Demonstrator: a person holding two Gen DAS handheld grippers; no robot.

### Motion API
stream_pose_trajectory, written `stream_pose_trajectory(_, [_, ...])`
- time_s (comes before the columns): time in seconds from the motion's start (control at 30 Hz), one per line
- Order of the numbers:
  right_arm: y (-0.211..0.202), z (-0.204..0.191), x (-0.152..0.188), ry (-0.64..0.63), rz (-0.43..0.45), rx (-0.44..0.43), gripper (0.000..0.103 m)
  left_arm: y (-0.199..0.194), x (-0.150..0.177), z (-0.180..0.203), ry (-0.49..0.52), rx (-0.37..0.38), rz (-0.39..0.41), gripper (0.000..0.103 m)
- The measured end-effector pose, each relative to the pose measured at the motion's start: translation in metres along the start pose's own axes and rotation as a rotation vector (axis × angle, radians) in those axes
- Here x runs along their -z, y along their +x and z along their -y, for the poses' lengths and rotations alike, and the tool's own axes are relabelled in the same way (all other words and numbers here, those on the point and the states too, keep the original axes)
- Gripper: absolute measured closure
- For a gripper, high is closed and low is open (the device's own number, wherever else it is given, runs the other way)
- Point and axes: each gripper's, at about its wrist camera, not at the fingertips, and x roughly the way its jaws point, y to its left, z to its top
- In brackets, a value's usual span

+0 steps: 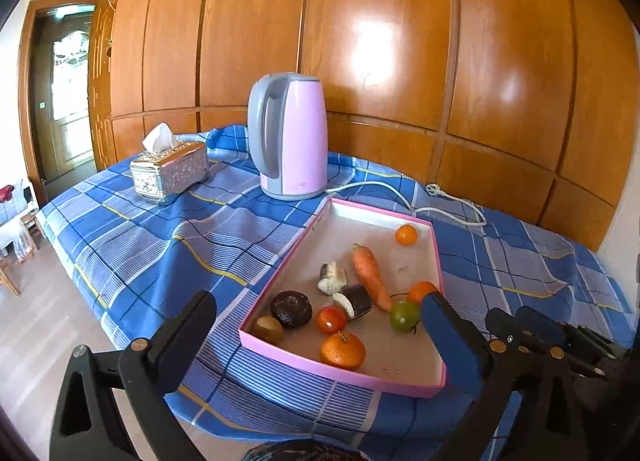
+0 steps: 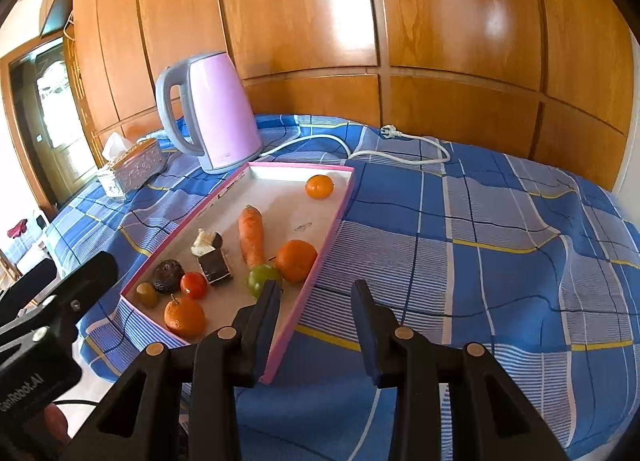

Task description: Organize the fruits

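Two claws, both spread wide and empty. Left wrist view: left claw (image 1: 316,335) hangs above the near end of the pink tray (image 1: 280,355) on the checked surface (image 1: 140,229). Tray holds three oranges, a carrot (image 1: 371,276), red tomato (image 1: 331,319), green tomato (image 1: 404,315), a dark fruit (image 1: 291,308) and cut pieces. Near orange (image 1: 343,350) sits closest: round, firm, likely light; grip across its middle, or it may roll.

Right wrist view: right claw (image 2: 316,315) straddles the tray's right wall (image 2: 320,277), green tomato just ahead of its left finger (image 2: 266,321). Tomatoes look smooth, probably slippery and easily bruised. Kettle (image 2: 216,113) stands just behind the tray.
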Motion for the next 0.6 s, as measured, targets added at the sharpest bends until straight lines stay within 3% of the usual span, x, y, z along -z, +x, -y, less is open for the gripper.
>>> stream_pose_trajectory(0.3, [-0.010, -0.006, -0.001, -0.012, 0.030, 0.002, 0.058, -0.005, 0.001, -0.001, 0.006, -0.016, 0.008, 0.001])
stream_pose_trajectory(0.6, [-0.010, -0.016, 0.000, -0.045, 0.028, -0.001, 0.058, -0.003, 0.001, -0.002, 0.007, -0.025, 0.005, 0.001])
